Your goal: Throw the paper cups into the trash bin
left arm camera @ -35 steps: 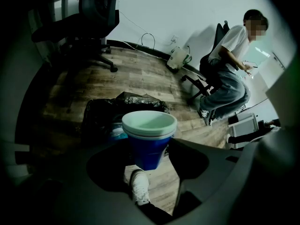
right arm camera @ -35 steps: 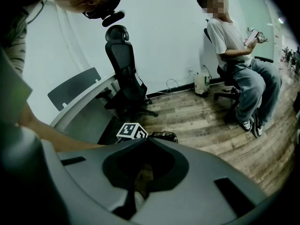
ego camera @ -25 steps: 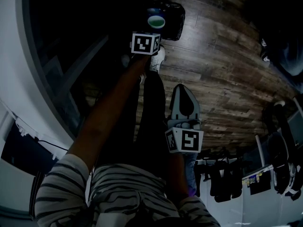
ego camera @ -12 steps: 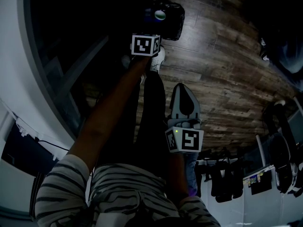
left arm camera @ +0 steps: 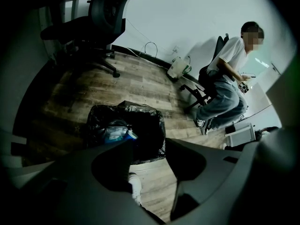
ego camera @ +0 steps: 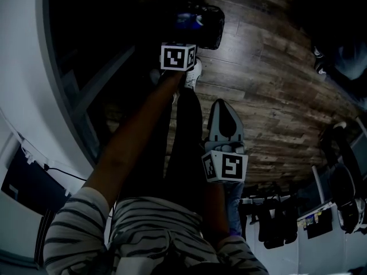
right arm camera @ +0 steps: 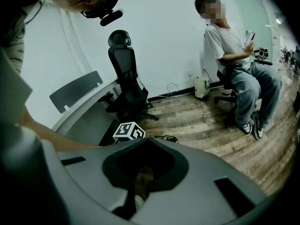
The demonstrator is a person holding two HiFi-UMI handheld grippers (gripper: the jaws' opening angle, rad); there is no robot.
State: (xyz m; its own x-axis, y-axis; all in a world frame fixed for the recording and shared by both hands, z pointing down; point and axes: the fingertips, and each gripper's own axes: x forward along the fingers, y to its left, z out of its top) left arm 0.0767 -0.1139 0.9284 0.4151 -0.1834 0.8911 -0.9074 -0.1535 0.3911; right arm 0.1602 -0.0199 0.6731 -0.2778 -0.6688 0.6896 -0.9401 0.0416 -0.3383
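The trash bin (ego camera: 211, 32), lined with a black bag, stands on the wood floor at the top of the head view. My left gripper (ego camera: 186, 36) hangs straight above it, and in the left gripper view the bin (left arm camera: 96, 121) lies right under the jaws. My left gripper (left arm camera: 149, 144) is open; its jaws have just been closing, with nothing between them. Pale bluish rubbish (left arm camera: 116, 132) lies inside the bag, and I cannot pick out a paper cup among it. My right gripper (ego camera: 222, 105) points down at the floor nearer to me, shut and empty (right arm camera: 144, 139).
My white shoe (ego camera: 192, 73) stands just before the bin. A person (left arm camera: 225, 88) sits on a chair to the right. A black office chair (left arm camera: 101, 18) stands at the far left by a grey desk (right arm camera: 79, 104). A white bag (left arm camera: 177, 68) leans at the wall.
The cup with the green inside that sat at my left jaws a second ago dropped into the bin and shrank from sight. The left gripper has risen a little.
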